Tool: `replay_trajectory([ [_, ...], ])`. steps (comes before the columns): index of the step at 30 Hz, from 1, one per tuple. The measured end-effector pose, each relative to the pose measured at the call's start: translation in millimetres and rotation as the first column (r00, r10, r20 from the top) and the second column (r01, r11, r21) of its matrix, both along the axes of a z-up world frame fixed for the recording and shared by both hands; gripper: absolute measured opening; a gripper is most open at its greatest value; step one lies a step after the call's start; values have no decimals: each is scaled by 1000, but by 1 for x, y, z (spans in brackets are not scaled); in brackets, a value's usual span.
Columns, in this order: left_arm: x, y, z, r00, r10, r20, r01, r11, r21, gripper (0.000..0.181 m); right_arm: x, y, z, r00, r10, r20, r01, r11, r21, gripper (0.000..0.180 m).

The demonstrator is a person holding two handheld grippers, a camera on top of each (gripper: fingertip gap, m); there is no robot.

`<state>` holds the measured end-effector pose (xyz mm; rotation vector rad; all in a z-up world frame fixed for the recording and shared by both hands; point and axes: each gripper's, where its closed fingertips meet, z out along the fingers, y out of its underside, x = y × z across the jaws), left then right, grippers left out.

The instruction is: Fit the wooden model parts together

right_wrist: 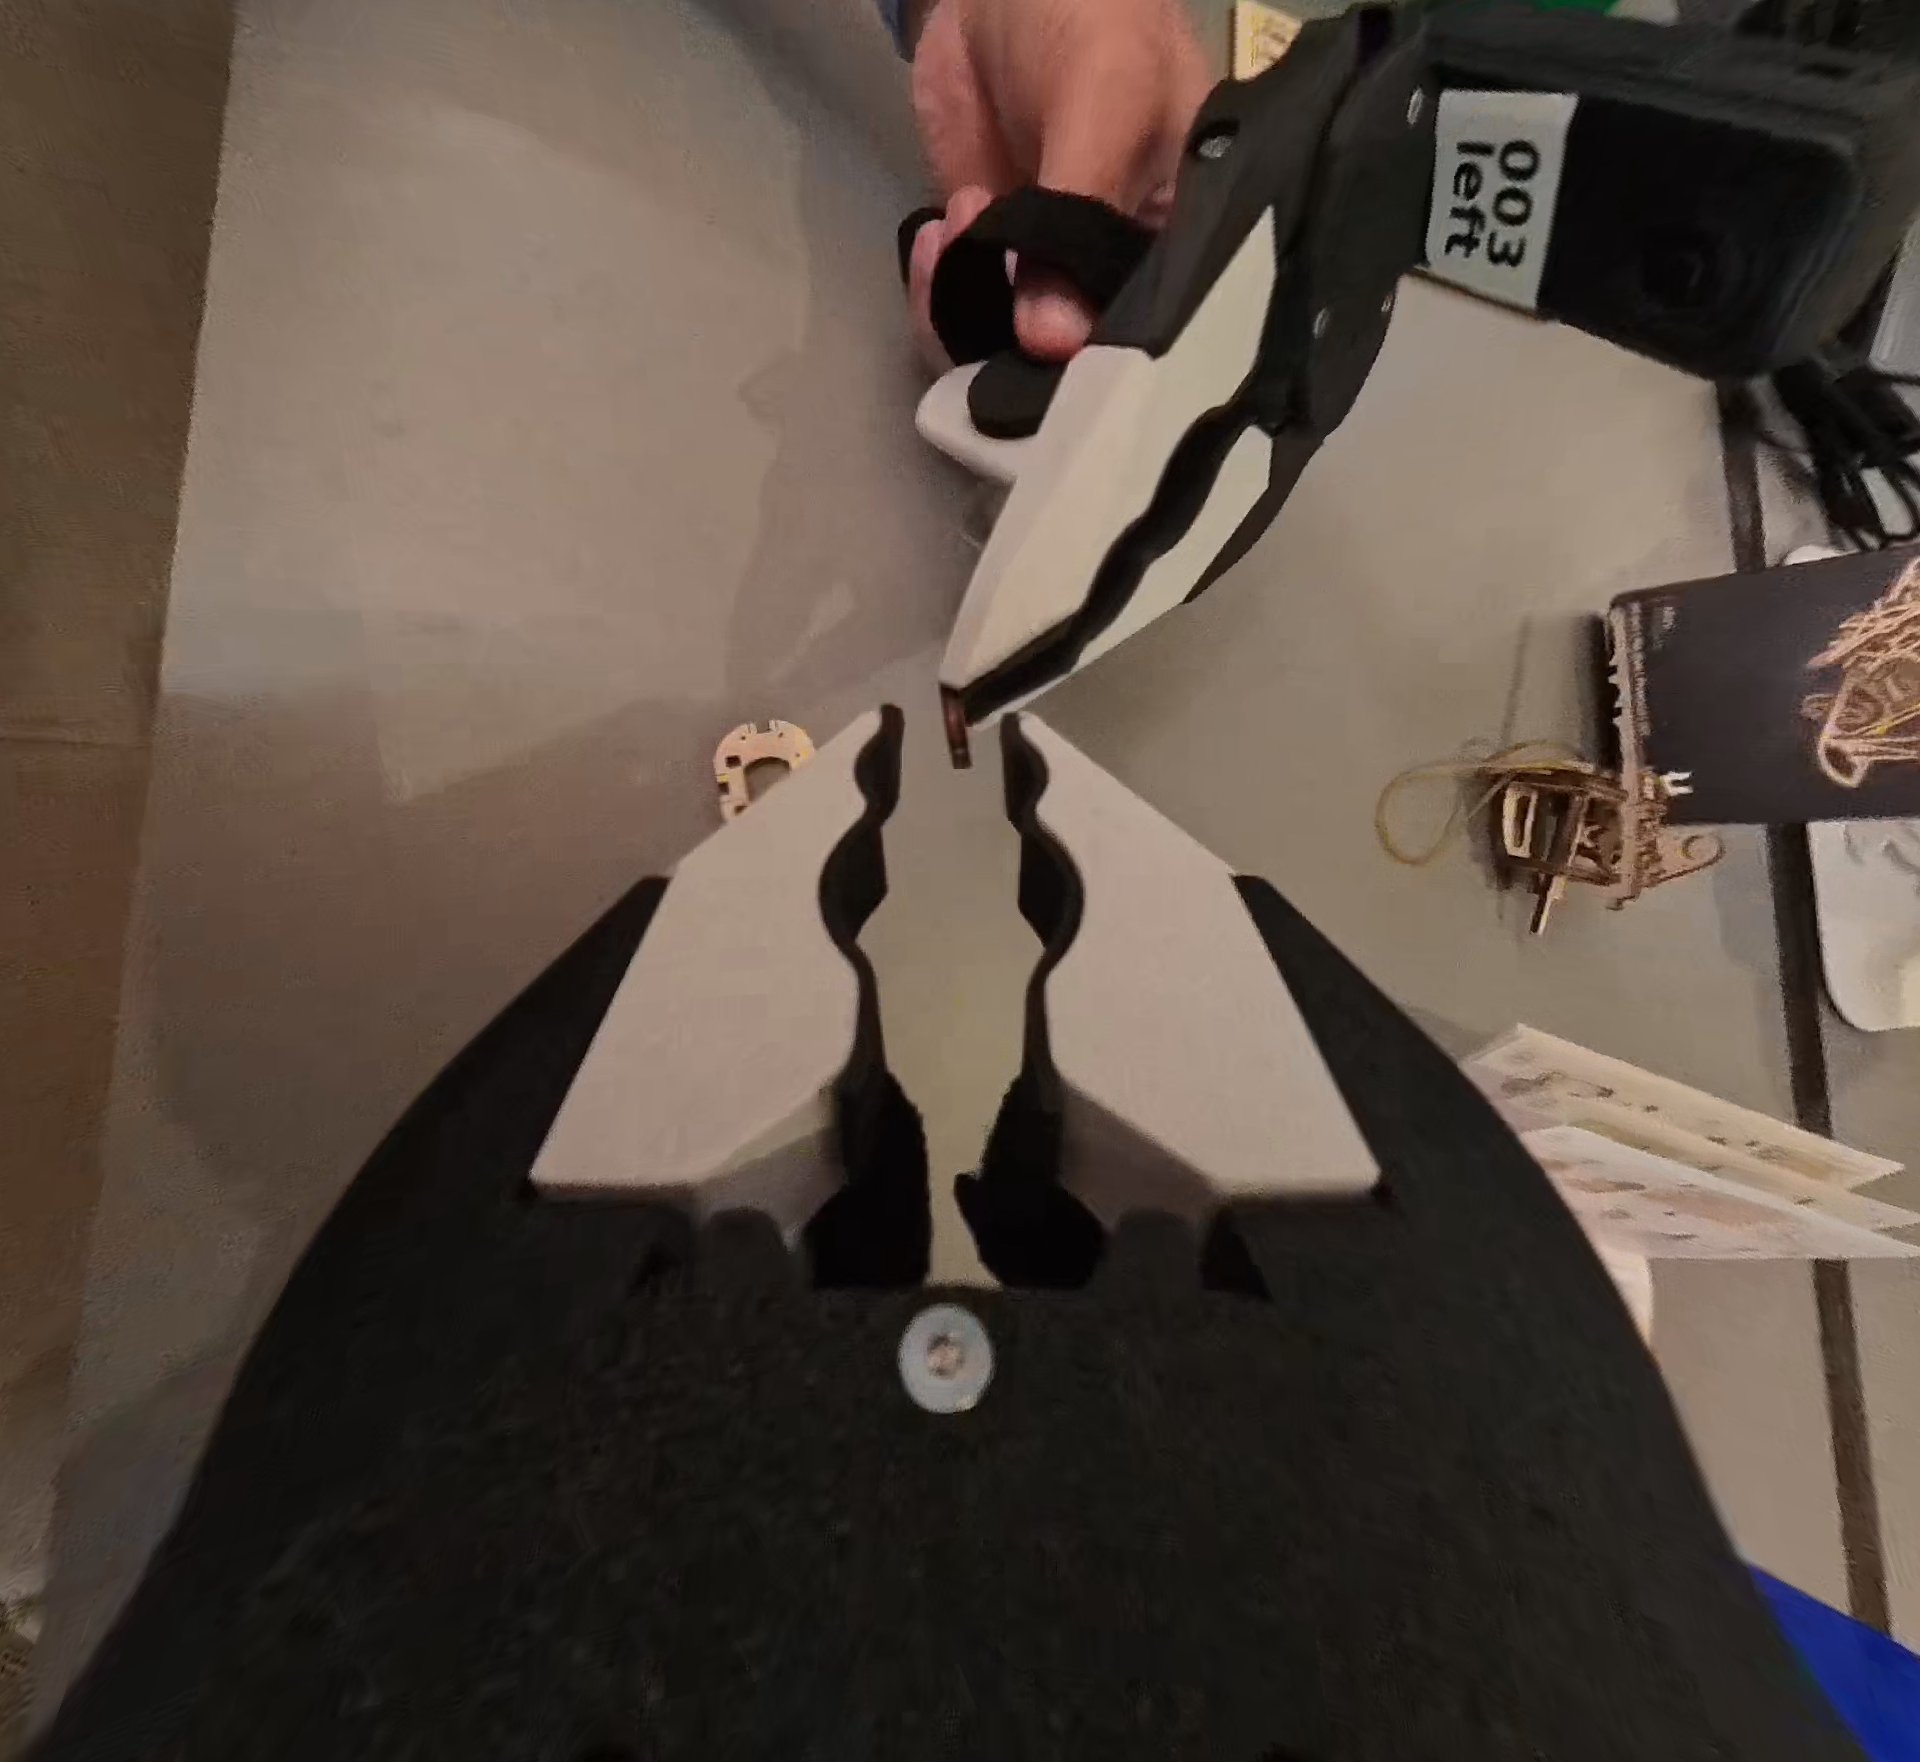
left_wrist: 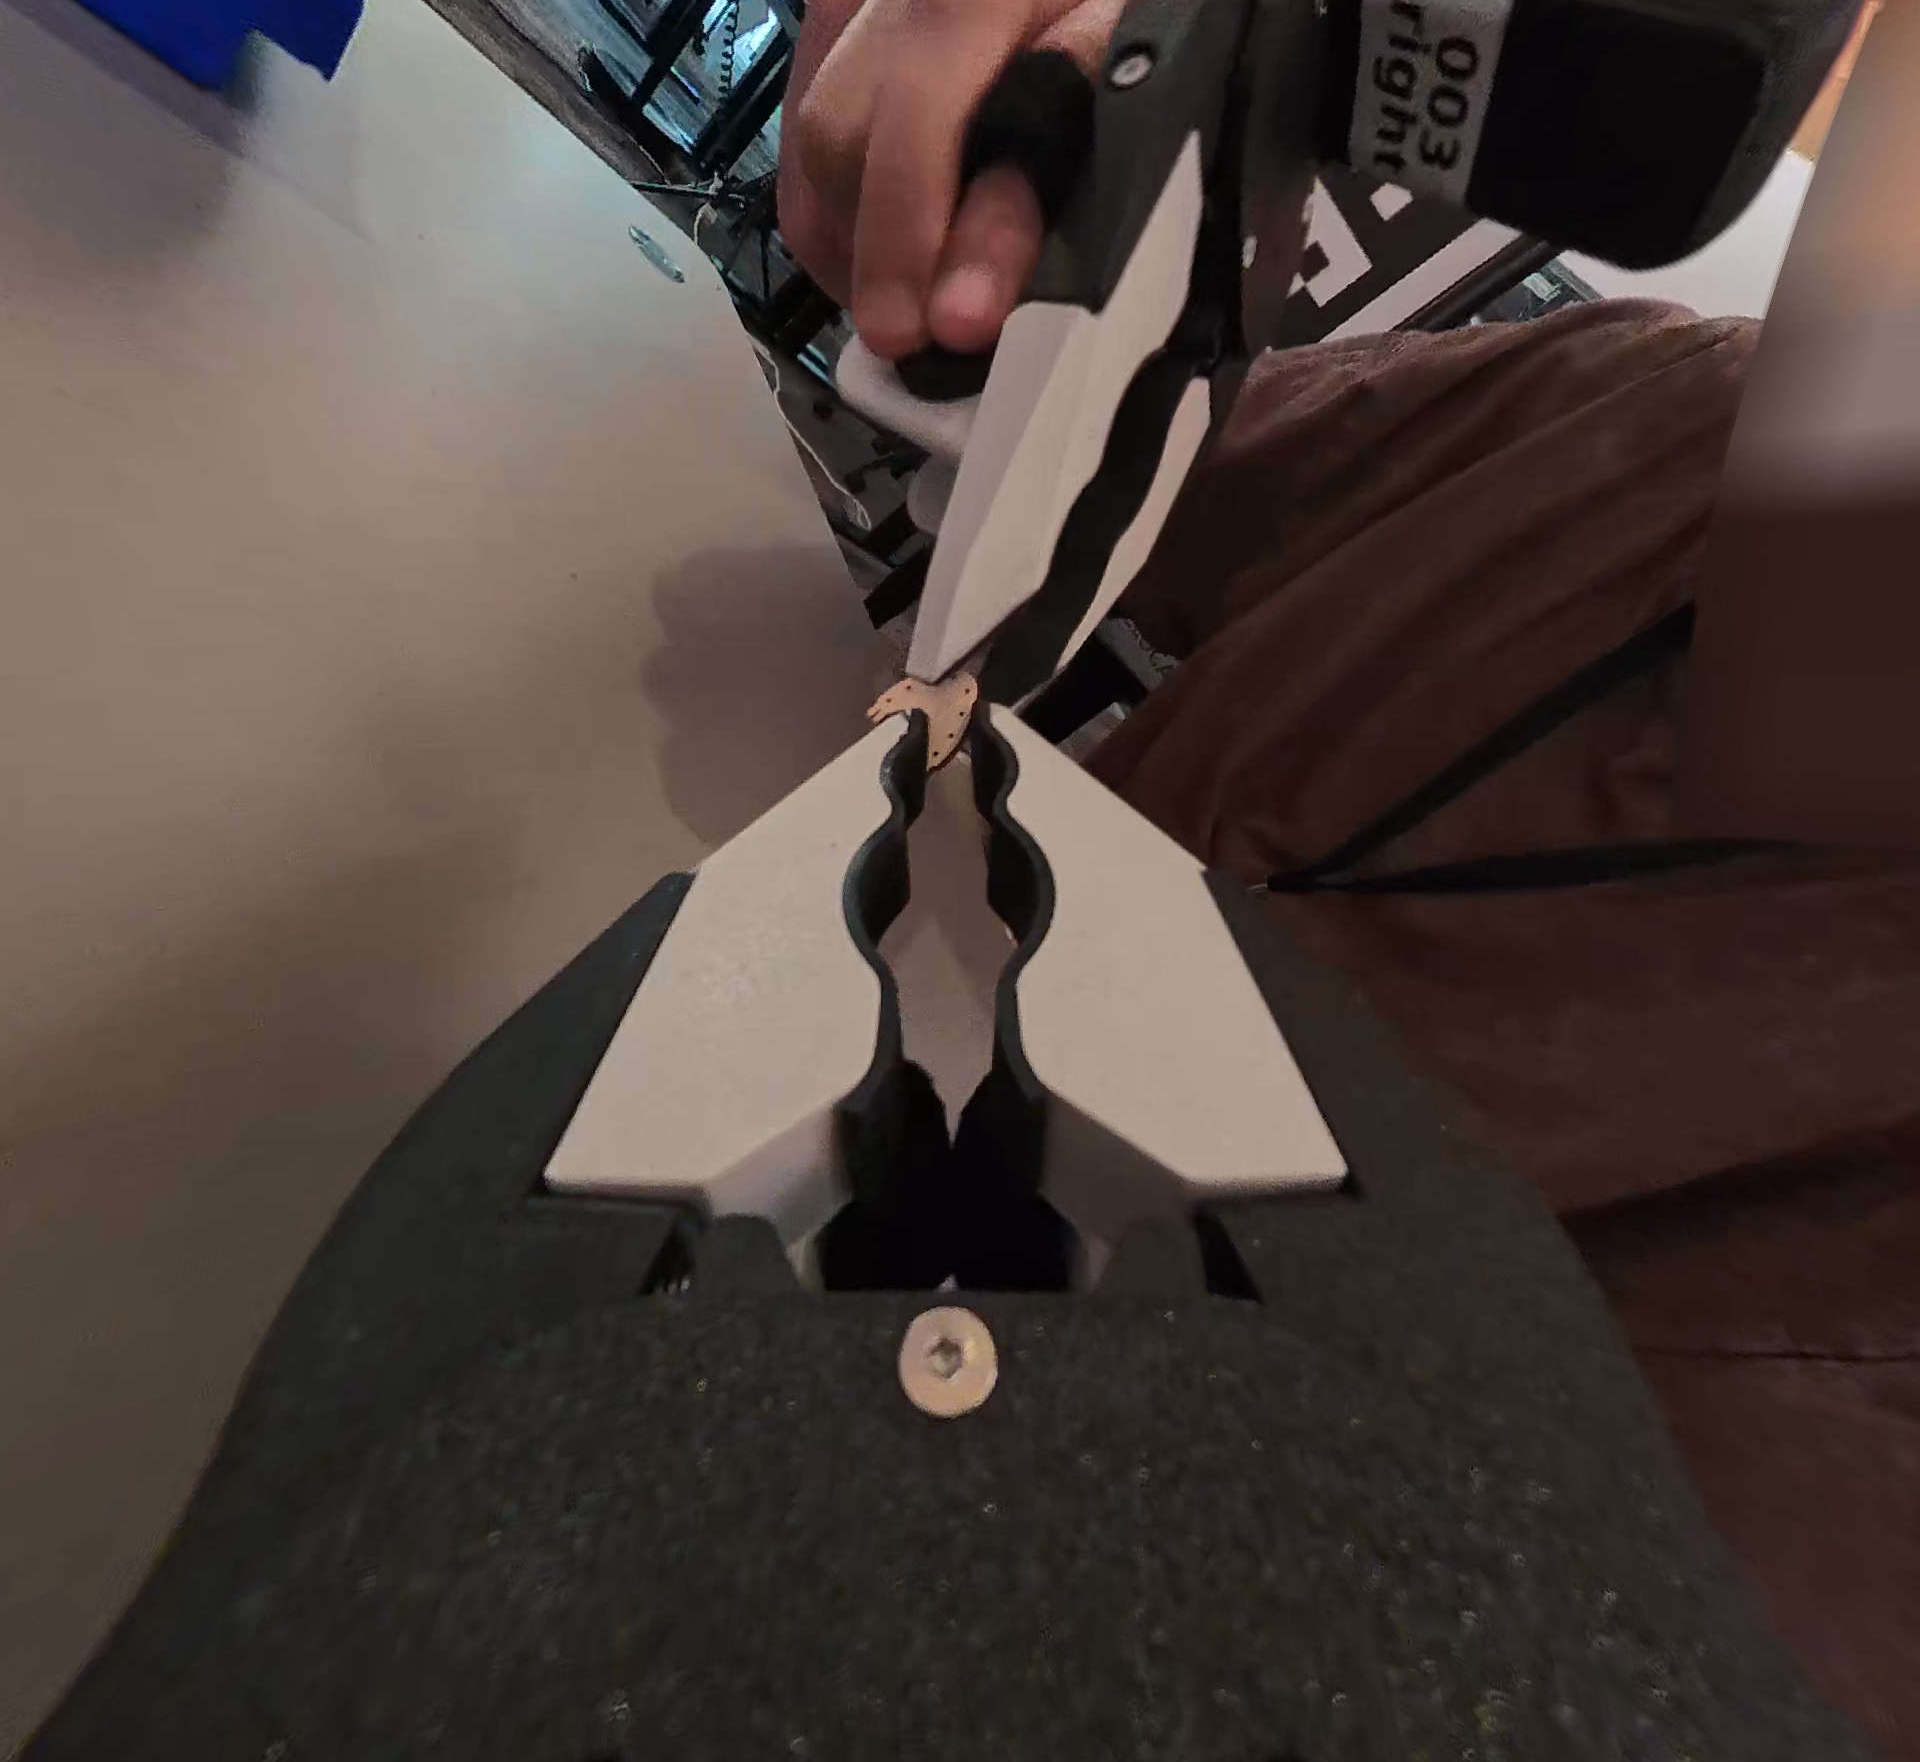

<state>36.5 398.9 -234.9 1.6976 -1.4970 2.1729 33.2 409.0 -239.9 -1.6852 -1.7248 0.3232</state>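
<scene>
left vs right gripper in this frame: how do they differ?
1. The left gripper has its jaws shut; the right gripper has its jaws apart.
2. The left gripper holds the small wooden part; the right gripper holds nothing, its jaws standing either side of that part.
Shared: white fingers with wavy black pads, tips meeting above the table.

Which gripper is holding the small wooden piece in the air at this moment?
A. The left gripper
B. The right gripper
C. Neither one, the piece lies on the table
A. The left gripper is closed at its tips on the small wooden piece, while the right gripper has its fingers apart on either side of it.
</scene>
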Motion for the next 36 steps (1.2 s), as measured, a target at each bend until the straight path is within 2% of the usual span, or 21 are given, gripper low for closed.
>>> replay_trajectory([
  [5,0,3,-5,1000,0,16,1,999,-48,5,1,1,-3,998,38,59,-39,999,21,4],
  [10,2,1,-4,999,-17,28,18,999,-37,5,5,2,-7,992,58,111,-59,998,2,3],
  [13,1,8,-4,999,40,26,-40,999,13,6,7,6,-5,994,35,107,-33,999,-18,3],
  [14,-1,11,-10,997,74,8,-75,994,78,11,7,6,-5,995,25,97,-19,998,-63,3],
  [16,-6,20,-34,975,217,-57,-190,933,305,44,8,-2,-8,997,13,73,2,979,-202,3],
  [18,-12,9,-46,956,292,-16,-240,813,531,44,11,-12,-20,996,23,92,5,957,-290,3],
  [20,-14,-9,-54,952,305,11,-228,688,688,47,10,-26,-34,991,65,116,-20,934,-357,3],
  [23,-15,-23,-79,947,318,-48,-138,538,831,49,9,-35,-52,977,120,179,-45,924,-379,3],
  [25,-15,-26,-94,935,334,-119,-75,515,854,56,10,-37,-62,960,163,227,-73,930,-361,3],
  [30,-9,-22,-94,924,357,-135,-89,545,834,51,8,-39,-67,950,198,240,-106,932,-348,3],
  [36,-3,-21,-95,939,323,-121,-69,519,852,26,7,-38,-70,957,181,227,-94,932,-350,3],
])
